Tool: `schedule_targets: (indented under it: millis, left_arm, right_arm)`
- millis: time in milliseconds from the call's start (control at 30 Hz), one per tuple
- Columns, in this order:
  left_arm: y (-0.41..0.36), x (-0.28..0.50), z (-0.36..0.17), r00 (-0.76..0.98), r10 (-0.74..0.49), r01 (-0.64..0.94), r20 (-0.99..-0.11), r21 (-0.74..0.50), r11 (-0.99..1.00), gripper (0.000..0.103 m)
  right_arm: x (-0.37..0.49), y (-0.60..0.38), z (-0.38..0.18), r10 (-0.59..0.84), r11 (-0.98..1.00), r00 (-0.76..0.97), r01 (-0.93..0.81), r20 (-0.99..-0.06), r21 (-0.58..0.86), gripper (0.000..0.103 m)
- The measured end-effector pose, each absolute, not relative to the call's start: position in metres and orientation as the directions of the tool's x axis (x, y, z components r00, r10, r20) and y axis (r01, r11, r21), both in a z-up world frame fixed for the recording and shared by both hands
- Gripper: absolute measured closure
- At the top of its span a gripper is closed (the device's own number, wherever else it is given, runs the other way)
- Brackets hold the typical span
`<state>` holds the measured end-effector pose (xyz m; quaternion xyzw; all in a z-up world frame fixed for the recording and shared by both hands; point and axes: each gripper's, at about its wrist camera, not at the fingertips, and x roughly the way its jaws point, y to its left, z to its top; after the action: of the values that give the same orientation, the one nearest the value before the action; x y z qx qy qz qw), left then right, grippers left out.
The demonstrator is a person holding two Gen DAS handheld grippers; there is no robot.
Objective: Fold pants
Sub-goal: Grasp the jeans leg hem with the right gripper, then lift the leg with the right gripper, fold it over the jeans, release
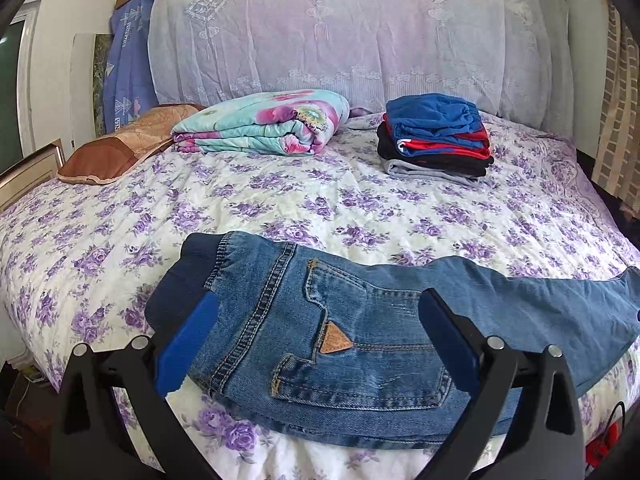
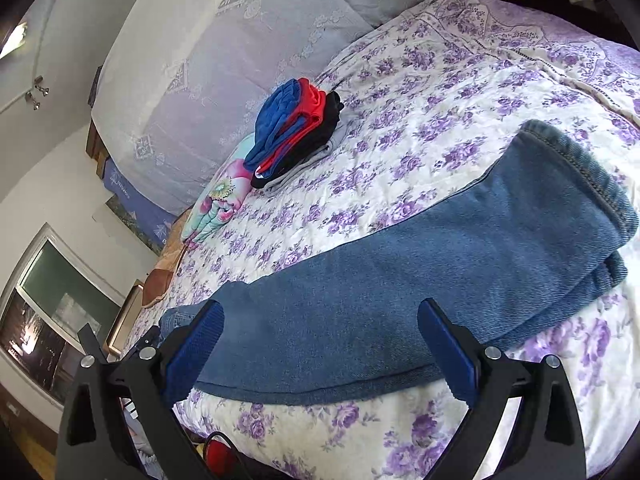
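While both my left claw (image 1: 316,328) and right claw (image 2: 320,336) hang spread over the halved jeans (image 1: 360,344), I judge crosswise folding next: grip the hems (image 2: 592,184) beyond my right claw.

Black gripper (image 1: 318,308), blue pads (image 1: 186,344)

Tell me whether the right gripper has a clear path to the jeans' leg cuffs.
Probably yes: the right gripper is open above the jeans, and the cuffs lie exposed on the bedspread, nothing covering them.
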<state>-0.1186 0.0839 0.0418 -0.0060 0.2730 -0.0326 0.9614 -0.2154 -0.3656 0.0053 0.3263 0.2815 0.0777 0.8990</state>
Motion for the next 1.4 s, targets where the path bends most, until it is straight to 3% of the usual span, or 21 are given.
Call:
schedule_targets:
  millis: [300,433,567,800,1033,1400]
  left_arm:
    - [0.095,-0.128,0.054,0.857,-0.068,0.034,-0.510,-0.076,0.997,0.005]
    - [0.103,-0.133,0.062,0.868,-0.062,0.023,-0.492,-0.084,0.996,0.005]
    - [0.108,-0.133,0.063,0.868,-0.065,0.014,-0.493,-0.106,0.994,0.005]
    - [0.106,-0.133,0.063,0.868,-0.068,0.020,-0.493,-0.103,0.995,0.005]
    - [0.101,-0.129,0.057,0.850,-0.094,0.036,-0.518,-0.121,0.992,0.005]
    - [0.099,-0.133,0.061,0.855,-0.102,0.044,-0.508,-0.125,0.991,0.005]
  right_arm:
    - [-0.241,-0.409,0.008,0.271,0.739,0.864,0.097,-0.425,0.667,0.004]
    - [-0.252,-0.435,-0.001,0.267,0.702,0.842,0.164,-0.469,0.693,0.005]
    - [-0.267,-0.470,-0.013,0.255,0.593,0.860,0.222,-0.442,0.774,0.005]
    - [-0.264,-0.483,-0.039,0.250,0.545,0.843,0.284,-0.476,0.789,0.003]
    - [-0.248,-0.475,-0.041,0.183,0.591,0.875,0.265,-0.447,0.762,0.003]
    - [-0.248,-0.484,-0.045,0.160,0.468,0.926,0.233,-0.341,0.852,0.003]
